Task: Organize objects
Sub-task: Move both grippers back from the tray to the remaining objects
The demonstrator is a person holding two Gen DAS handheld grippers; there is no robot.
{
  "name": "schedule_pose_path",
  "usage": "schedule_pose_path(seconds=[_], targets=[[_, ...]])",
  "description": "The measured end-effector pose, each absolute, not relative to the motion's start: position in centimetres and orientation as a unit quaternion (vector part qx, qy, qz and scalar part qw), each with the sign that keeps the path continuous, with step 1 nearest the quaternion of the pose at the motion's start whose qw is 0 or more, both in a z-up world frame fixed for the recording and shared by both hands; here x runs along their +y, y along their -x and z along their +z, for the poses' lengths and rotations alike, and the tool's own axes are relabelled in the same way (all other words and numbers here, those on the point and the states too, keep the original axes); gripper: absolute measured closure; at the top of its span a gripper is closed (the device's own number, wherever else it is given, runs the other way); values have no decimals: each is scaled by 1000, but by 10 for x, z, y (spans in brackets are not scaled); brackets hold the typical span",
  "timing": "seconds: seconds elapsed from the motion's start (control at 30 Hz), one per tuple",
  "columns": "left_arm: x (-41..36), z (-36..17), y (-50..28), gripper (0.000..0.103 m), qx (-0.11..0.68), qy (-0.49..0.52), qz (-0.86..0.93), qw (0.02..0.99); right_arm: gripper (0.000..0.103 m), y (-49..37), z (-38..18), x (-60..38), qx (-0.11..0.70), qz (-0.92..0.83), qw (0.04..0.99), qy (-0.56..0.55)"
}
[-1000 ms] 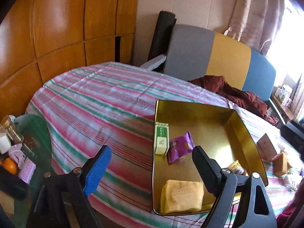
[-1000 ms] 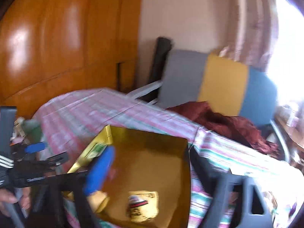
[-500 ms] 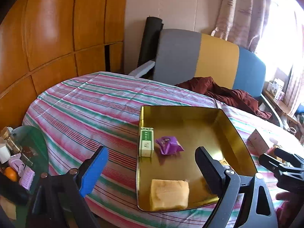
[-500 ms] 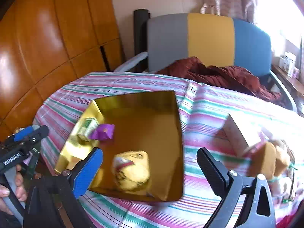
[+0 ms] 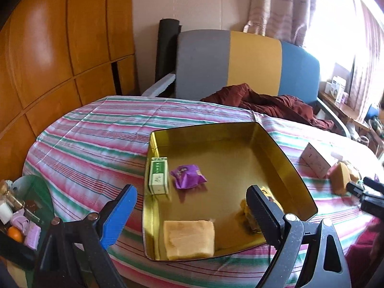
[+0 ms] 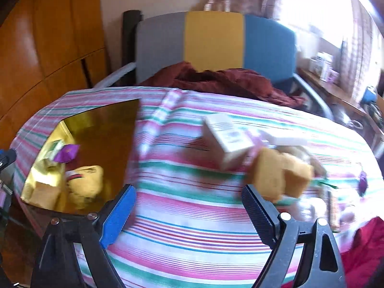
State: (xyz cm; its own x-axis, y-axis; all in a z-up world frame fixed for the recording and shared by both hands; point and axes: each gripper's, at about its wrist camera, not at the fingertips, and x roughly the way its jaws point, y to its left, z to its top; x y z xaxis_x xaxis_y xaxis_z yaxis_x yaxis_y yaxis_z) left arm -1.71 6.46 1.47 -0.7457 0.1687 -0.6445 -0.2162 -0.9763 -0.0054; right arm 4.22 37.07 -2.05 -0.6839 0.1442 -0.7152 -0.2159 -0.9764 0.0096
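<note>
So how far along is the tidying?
Done: green box, purple packet, pale sponge and yellow packet lie in the gold tray. In hand: nothing; right gripper closing empty. Left: white box and orange sponges on the cloth.

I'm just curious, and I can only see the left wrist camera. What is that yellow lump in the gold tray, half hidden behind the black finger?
Observer: The right wrist view shows it whole. It is a yellow packet with a red and dark mark, lying inside the gold tray.
Visitor: What lies beyond the tan block at my right edge?
Observer: There are two tan blocks side by side. Past them a small purple thing lies on the striped cloth, too blurred to name.
Visitor: Is the other gripper holding anything?
Observer: No. The right gripper is closing its jaws with nothing between them.
</note>
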Motion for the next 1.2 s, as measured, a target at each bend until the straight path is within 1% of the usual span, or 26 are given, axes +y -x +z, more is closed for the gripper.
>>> schedule_pose_path(seconds=[0.3, 0.47, 0.8, 0.93, 1.2], targets=[[103, 18, 12, 10, 68, 338, 928, 138, 12, -60, 0, 440, 84, 912, 170, 365], [128, 20, 8, 10, 81, 337, 921, 176, 12, -68, 7, 478, 107, 906, 207, 353], [192, 20, 4, 10, 97, 361, 888, 270, 12, -105, -4, 573, 234, 871, 291, 319], [223, 11, 4, 11, 104, 386, 865, 302, 13, -117, -17, 594, 305, 854, 286, 310], [287, -3, -8, 11, 141, 393, 837, 353, 14, -125, -22, 603, 341, 848, 277, 296]])
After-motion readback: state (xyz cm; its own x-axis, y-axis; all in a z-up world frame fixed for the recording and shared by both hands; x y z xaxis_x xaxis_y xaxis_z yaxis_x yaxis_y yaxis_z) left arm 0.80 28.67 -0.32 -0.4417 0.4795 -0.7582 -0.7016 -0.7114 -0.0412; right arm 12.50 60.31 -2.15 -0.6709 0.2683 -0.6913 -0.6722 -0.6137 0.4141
